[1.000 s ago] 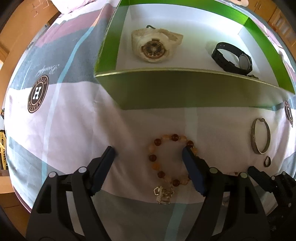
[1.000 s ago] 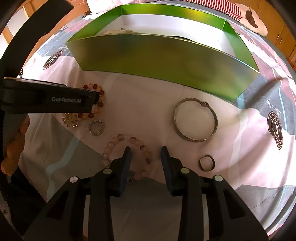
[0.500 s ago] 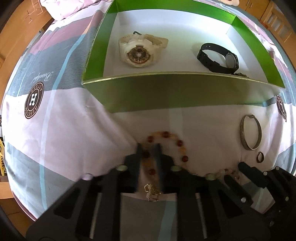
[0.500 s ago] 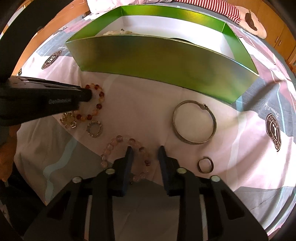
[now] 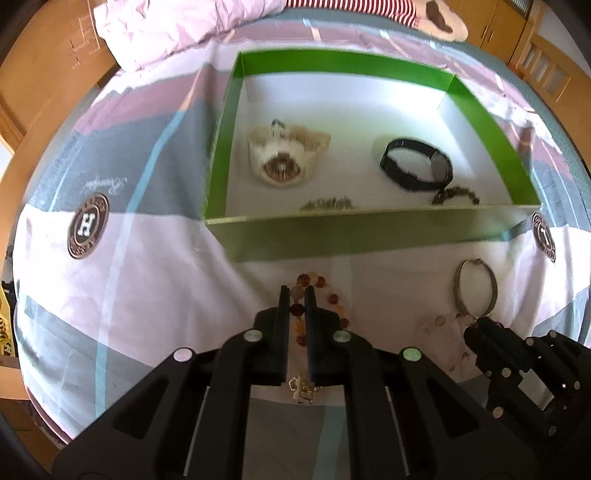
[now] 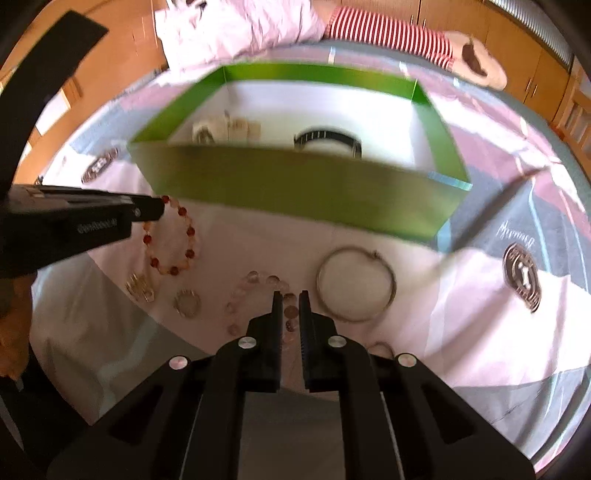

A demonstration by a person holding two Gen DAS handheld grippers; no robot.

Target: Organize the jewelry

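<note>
Left gripper point(image 5: 297, 291) clenched on one amber bead bracelet point(image 6: 173, 238); right gripper point(image 6: 290, 295) clenched on one pale bead bracelet point(image 6: 258, 282); two watches lie in the green box point(image 5: 369, 236) on the bed.

My work surface is a bed under a patchwork sheet point(image 5: 147, 280) with round logo patches. Directly on it: green box point(image 5: 369, 236), silver bangle point(image 6: 356, 284), small ring point(image 6: 187, 303), gold charm point(image 6: 140, 288), pink quilt point(image 5: 177, 29) at the far end.
</note>
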